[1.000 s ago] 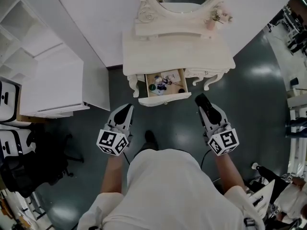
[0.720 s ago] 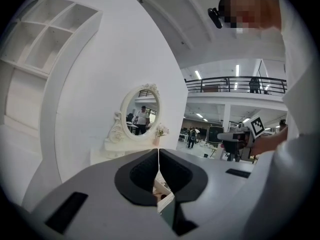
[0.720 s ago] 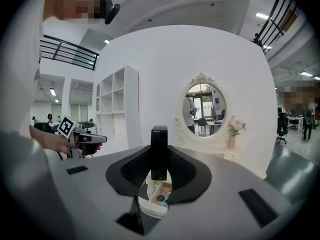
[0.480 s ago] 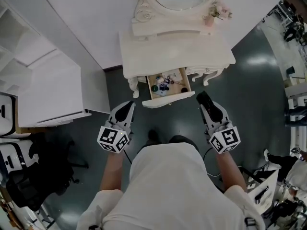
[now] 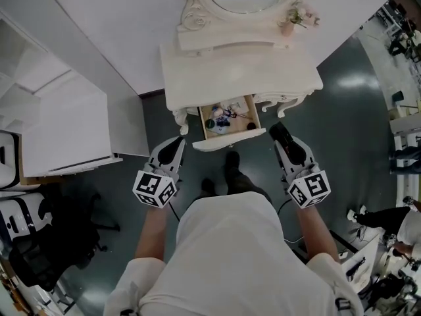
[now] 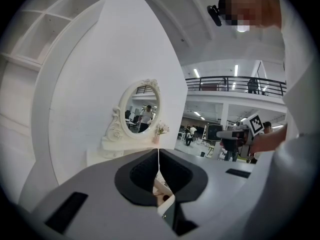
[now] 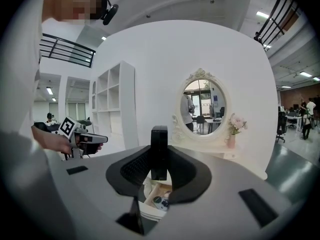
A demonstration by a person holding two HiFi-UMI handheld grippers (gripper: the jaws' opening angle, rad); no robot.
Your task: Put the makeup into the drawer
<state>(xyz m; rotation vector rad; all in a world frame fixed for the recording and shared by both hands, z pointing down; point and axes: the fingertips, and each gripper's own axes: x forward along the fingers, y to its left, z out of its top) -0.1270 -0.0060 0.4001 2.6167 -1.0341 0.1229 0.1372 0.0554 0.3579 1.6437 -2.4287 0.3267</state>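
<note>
Your right hand-held gripper (image 5: pixel 281 134) pinches a black makeup stick (image 7: pixel 159 151), held upright. The open drawer (image 5: pixel 230 139) lies just ahead, lower and to its left. Your left hand-held gripper (image 6: pixel 158 166) is pressed together on nothing.

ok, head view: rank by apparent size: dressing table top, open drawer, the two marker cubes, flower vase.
1. dressing table top
2. open drawer
3. left marker cube and right marker cube: alike, so a tie. Both are nearer the camera, so their true size is unsure.
4. flower vase
</note>
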